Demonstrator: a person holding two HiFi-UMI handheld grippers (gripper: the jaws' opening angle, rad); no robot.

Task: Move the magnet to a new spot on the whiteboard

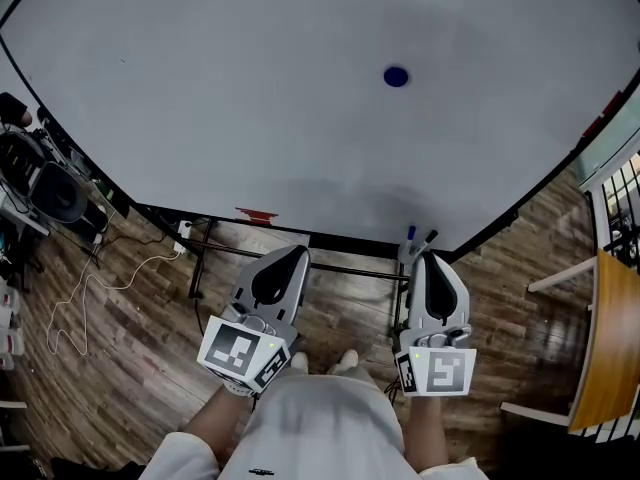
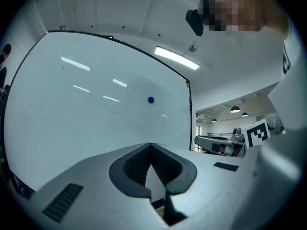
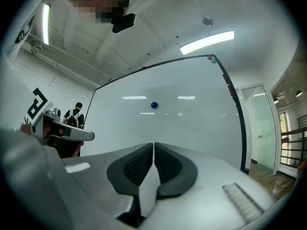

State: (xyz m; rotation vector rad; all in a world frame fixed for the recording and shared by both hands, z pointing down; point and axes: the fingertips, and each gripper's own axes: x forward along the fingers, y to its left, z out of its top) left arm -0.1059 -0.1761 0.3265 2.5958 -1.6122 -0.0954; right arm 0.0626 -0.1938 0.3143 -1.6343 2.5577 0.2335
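Note:
A small round blue magnet sticks to the big whiteboard, right of its middle. It also shows far ahead as the magnet in the left gripper view and the magnet in the right gripper view. Both grippers are held low in front of the person, well short of the board. The left gripper has its jaws together with nothing between them. The right gripper also has its tips meeting, empty. Neither touches the magnet.
Markers and a red item rest on the board's bottom ledge. A black speaker and gear stand at the left, with a white cable across the wooden floor. A wooden table stands at the right. A person stands far left.

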